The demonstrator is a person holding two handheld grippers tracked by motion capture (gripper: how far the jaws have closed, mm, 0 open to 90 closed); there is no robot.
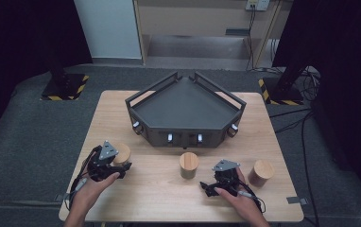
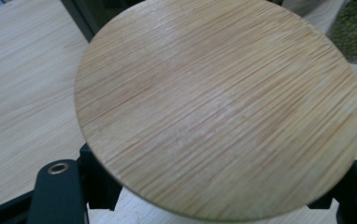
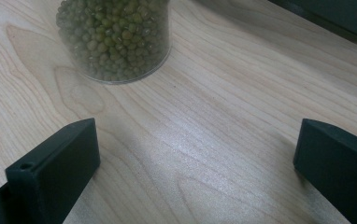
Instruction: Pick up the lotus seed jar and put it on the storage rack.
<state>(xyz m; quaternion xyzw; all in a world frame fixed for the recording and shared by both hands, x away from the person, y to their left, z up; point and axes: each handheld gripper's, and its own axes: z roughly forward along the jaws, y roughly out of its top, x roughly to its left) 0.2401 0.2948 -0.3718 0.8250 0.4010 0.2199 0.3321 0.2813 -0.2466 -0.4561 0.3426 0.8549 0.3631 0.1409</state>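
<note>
Three jars with bamboo lids stand in a row on the wooden table (image 1: pixel 159 198). My left gripper (image 1: pixel 120 164) is at the left jar (image 1: pixel 122 152). In the left gripper view its round lid (image 2: pixel 214 102) looms close, and the black jaws stand wide apart on either side under it; whether they touch the jar is hidden. My right gripper (image 1: pixel 208 185) rests low on the table, open and holding nothing. It faces the middle jar (image 1: pixel 188 164), whose glass is full of green beans (image 3: pixel 113 42). The right jar (image 1: pixel 261 172) stands just beyond the right hand.
A dark angular tray (image 1: pixel 183 137) with raised rails sits on the table's far half, behind the jars; its edge shows in the right gripper view (image 3: pixel 345 14). Bare tabletop lies between the jars and along the near edge. Grey floor surrounds the table.
</note>
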